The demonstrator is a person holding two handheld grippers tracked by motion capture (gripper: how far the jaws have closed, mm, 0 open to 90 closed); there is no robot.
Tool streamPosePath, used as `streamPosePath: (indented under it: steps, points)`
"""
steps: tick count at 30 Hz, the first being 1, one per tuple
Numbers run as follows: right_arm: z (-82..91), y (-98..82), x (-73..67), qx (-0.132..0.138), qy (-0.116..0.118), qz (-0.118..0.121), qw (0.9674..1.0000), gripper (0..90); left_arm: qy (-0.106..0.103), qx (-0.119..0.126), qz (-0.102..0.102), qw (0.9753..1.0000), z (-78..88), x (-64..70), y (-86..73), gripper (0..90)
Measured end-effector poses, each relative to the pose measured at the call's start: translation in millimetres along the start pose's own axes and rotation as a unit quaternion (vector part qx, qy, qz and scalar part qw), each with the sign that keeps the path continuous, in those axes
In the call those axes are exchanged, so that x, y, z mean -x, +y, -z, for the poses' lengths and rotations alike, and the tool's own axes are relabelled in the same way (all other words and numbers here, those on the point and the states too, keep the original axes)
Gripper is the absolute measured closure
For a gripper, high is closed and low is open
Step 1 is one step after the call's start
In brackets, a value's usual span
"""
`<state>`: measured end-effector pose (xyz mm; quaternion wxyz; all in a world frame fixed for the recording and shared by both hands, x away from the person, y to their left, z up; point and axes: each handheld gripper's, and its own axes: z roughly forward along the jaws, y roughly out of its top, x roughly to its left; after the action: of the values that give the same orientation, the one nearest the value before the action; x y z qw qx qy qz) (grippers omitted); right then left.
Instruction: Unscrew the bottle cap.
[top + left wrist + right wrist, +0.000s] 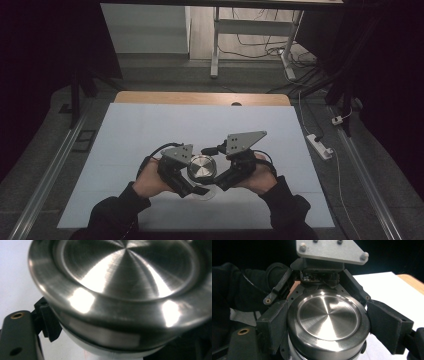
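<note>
A round brushed-steel lid [202,169] tops a pale jar [110,350] near the table's front middle, between both hands. In the right gripper view, my right gripper [329,326] is shut on the lid [328,317], one black pad on each side of its rim. My left gripper [196,188] comes in from the opposite side and is shut on the jar just under the lid. One of its ribbed pads [48,320] presses the pale body below the steel rim [82,302]. The other pad is hidden behind the jar.
A white sheet [150,130] covers the table, and a wooden edge [200,98] shows at its far side. Beyond the table stand a white desk frame [216,45] and loose cables. A power strip [320,145] lies on the floor to the right.
</note>
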<state>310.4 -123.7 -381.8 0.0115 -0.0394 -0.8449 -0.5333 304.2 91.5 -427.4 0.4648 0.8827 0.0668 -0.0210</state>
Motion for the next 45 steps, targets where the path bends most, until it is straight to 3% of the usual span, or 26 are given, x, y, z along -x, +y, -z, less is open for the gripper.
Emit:
streamPosePath:
  steps: [3, 5, 6, 8, 11, 14, 15, 18, 20, 22, 25, 30, 34, 40, 42, 45]
  points:
    - [-0.3, 0.8, 2.4, -0.001, -0.037, -0.027, 0.999, 9.3, 0.031, -0.009, 0.017, 0.9993, -1.4, -3.6, -1.9, 15.3]
    - [0.7, 3.4, 0.7, -0.005, -0.082, -0.033, 0.996, 5.6, 0.056, -0.012, 0.031, 0.9979, -1.7, -5.4, -3.1, 15.3]
    - [0.7, 3.4, 0.7, -0.005, -0.082, -0.033, 0.996, 5.6, 0.065, -0.011, 0.037, 0.9971, -1.7, -6.6, -3.6, 15.3]
    - [-2.3, 5.5, -2.9, -0.022, -0.129, -0.033, 0.9909, 5.7, 0.09, -0.015, 0.045, 0.9948, -1.8, -6.9, -3.4, 15.3]
    - [-11.1, 6.6, -9.4, -0.034, -0.179, -0.029, 0.9828, 7.7, 0.111, -0.017, 0.054, 0.9922, -2.1, -6.4, -2.4, 15.3]
    - [-21.7, 6.6, -14.5, -0.042, -0.201, -0.028, 0.9783, 11.8, 0.127, -0.024, 0.056, 0.99, -3.6, -3.9, -0.3, 15.3]
    - [-27.2, 6.2, -17.5, -0.049, -0.211, -0.026, 0.9758, 17.0, 0.128, -0.024, 0.055, 0.99, -3.9, -3.5, 0.2, 15.3]
    - [-28.7, 6.6, -20.0, -0.048, -0.216, -0.019, 0.975, 17.4, 0.121, -0.021, 0.052, 0.991, -3.4, -2.6, 0.5, 15.3]
    - [-27.1, 7.8, -20.8, -0.049, -0.208, -0.013, 0.9768, 17.8, 0.105, -0.022, 0.039, 0.9935, -1.1, -2.9, 0.4, 15.3]
    - [-21.5, 8.4, -17.8, -0.032, -0.175, -0.028, 0.9836, 19.7, 0.084, -0.018, 0.032, 0.9958, 0.9, -2.8, 0.0, 15.3]
    - [-14.7, 6.8, -12.0, -0.024, -0.123, -0.026, 0.9917, 19.8, 0.059, -0.011, 0.024, 0.9979, 2.0, -2.3, 0.2, 15.3]
    - [-10.8, 3.9, -7.2, -0.017, -0.074, -0.015, 0.997, 19.8, 0.019, -0.008, 0.009, 0.9997, 0.9, -3.1, -2.1, 15.3]
    - [-10.2, 1.7, -5.6, -0.016, -0.043, 0.001, 0.9989, 19.8, -0.008, -0.008, -0.004, 0.9999, 0.5, -4.1, -4.3, 15.3]
    - [-9.1, -1.2, -3.8, -0.011, -0.004, 0.023, 0.9997, 19.8, -0.03, -0.011, -0.024, 0.9992, 0.3, -2.8, -5.3, 15.3]
    - [-8.2, -1.7, -3.6, -0.01, 0.0, 0.028, 0.9996, 19.7, -0.022, -0.015, -0.024, 0.9994, -0.7, -2.2, -4.8, 15.3]
    - [-7.6, -0.9, -2.2, -0.02, -0.011, 0.008, 0.9997, 15.8, -0.001, -0.017, -0.015, 0.9998, -2.1, -2.7, -4.4, 15.3]
